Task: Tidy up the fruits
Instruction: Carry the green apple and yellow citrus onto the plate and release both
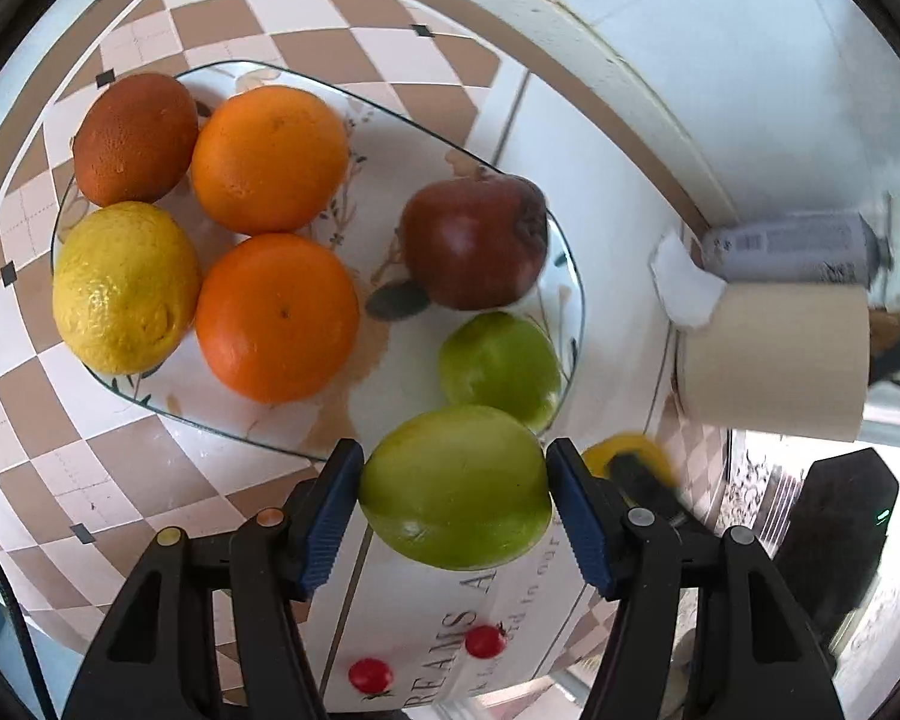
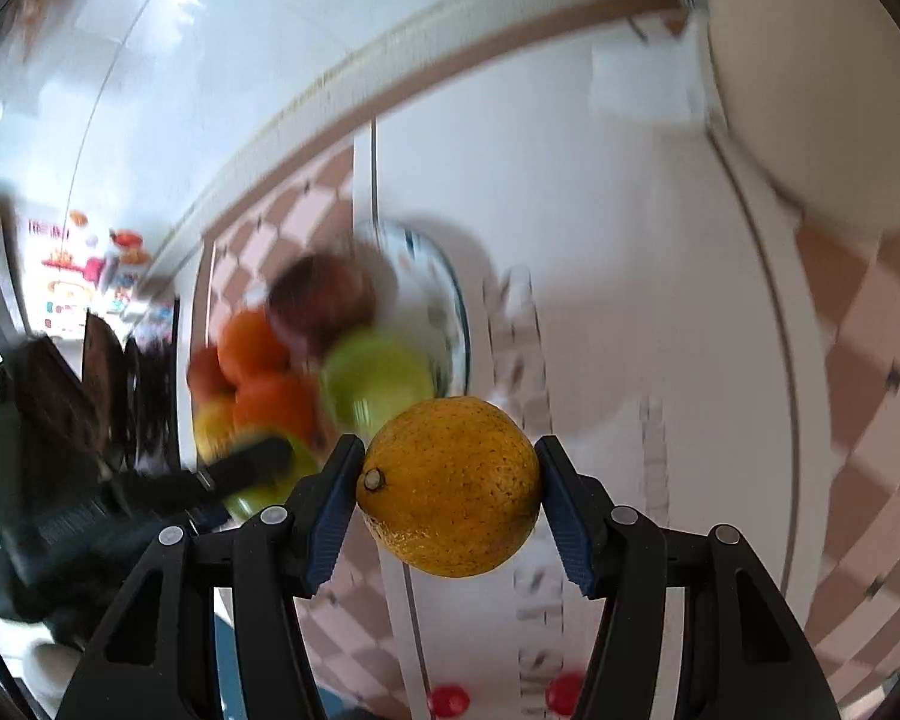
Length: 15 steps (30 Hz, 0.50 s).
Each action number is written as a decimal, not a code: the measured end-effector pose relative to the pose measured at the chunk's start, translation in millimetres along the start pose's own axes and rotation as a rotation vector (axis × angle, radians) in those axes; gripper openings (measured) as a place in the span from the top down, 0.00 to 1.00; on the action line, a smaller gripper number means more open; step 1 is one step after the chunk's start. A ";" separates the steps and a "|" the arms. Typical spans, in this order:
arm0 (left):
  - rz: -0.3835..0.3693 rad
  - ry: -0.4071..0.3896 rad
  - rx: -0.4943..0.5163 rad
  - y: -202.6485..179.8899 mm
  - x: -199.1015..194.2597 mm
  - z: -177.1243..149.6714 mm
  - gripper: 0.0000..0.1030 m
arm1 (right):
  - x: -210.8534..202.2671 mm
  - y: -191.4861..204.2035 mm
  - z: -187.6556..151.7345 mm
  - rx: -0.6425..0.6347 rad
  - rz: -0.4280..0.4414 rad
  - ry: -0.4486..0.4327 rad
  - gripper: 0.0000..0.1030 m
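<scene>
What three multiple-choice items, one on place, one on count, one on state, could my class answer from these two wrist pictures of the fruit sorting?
1. Where does the red apple lie?
A. on the plate
B. on the paper roll
C. in the left tongs

2. How many bright oranges lie on the plate?
A. none
B. two
C. five

3. What do the right tongs hold?
A. nothing, they are open
B. a red apple
C. a yellow lemon

Answers:
1 A, it rests near the plate's right rim.
2 B, one orange sits behind another.
3 C, the lemon sits clamped between both blue pads.
</scene>
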<state>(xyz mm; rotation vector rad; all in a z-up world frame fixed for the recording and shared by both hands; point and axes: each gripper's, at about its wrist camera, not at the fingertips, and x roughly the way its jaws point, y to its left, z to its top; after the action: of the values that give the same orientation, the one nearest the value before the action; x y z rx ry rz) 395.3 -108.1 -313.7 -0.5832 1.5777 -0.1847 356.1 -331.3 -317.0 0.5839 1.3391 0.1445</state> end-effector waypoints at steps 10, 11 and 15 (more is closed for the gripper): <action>0.024 0.020 -0.077 19.3 25.4 5.2 0.41 | 32.0 39.5 64.1 -0.089 -0.028 -0.003 0.41; 0.021 0.008 -0.084 21.0 25.1 5.4 0.40 | 36.7 43.3 68.2 -0.100 -0.032 0.004 0.41; 0.021 0.020 -0.111 24.8 24.2 8.1 0.40 | 53.6 52.2 76.4 -0.132 -0.050 0.033 0.40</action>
<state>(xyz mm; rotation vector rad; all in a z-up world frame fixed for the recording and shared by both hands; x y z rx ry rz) 397.1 -96.4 -347.2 -0.6520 1.6208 -0.0879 453.1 -288.3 -330.4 0.4384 1.3641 0.2008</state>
